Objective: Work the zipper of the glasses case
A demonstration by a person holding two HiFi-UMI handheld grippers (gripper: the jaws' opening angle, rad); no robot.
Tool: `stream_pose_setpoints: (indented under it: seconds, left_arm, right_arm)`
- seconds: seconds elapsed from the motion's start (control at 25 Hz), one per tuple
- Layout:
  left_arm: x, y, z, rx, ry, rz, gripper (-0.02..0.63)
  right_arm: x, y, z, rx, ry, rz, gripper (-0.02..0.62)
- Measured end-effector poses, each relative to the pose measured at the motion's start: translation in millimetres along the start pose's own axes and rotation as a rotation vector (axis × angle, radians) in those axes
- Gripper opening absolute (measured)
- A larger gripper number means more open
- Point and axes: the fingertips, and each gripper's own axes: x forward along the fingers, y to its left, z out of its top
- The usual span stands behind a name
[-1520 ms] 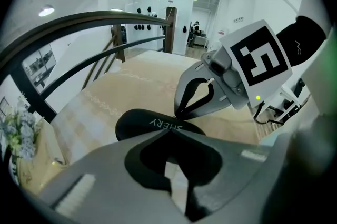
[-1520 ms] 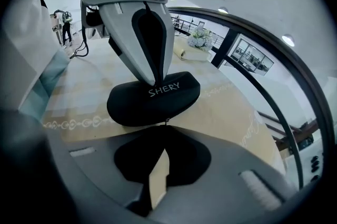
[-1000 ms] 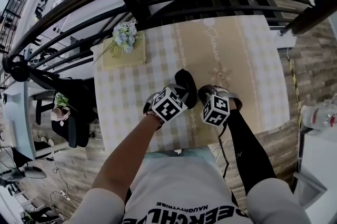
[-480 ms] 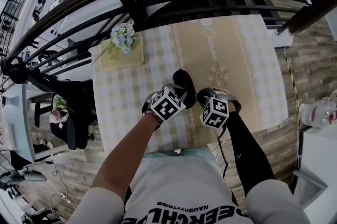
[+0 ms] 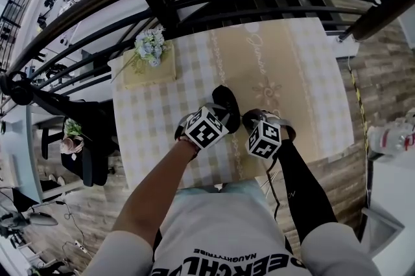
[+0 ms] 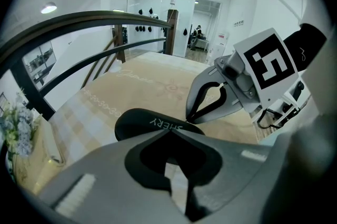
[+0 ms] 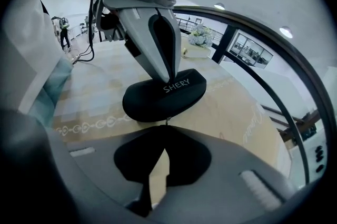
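The right tongs (image 7: 167,128) are shut tight, tips together at the edge of the glasses case (image 7: 160,97) that faces them. A tiny metal bit shows right at the tips. I'd say it is the zipper pull (image 7: 167,122), pinched between them. The left tongs (image 6: 169,132) are closed too, tips together and bearing down on top of the case beside its white lettering. It looks like a plain hold-down; I can't see them nipping anything. The case lies flat under both tongs on the checked cloth of the desk (image 5: 292,74), and a posy of flowers (image 5: 150,45) sits well beyond the case.

The pull is small and caught by the very tips, so a tug off the line of the zip could let it slip free. The left tips rest on a smooth, domed lid. If they skid, the case may slide or swivel after the pull and ruck the cloth instead of letting the zip run.
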Motion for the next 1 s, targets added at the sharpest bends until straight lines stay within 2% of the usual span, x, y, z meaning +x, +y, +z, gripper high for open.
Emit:
stream_pose_setpoints:
  seconds: [0.2,0.4,0.6,0.76,0.88,1.0]
  left_arm:
    - [0,-1,1,0.001,-0.002,-0.002,0.008]
    - [-1,-1,1,0.002,0.0,-0.008,0.008]
    - [-2,-1,2,0.001,-0.002,-0.017,0.008]
    - [-1,-2,2,0.003,0.0,-0.028,0.008]
    - [-1,-1,1,0.007,0.004,-0.035,0.008]
    - [0,-1,2,0.003,-0.002,-0.041,0.008]
  right_arm:
    - [8,-5,-1,0.013,0.026,-0.057,0.034]
    - [13,-7,-1,-0.008,0.031,-0.038,0.061]
    - [15,-6,5,-0.068,-0.012,0.045,0.106]
    - [16,-2,8,-0.127,-0.046,0.124,0.104]
    - [17,1,8,-0.153,-0.065,0.177,0.049]
    - [15,-1,7,-0.151,-0.066,0.189,0.035]
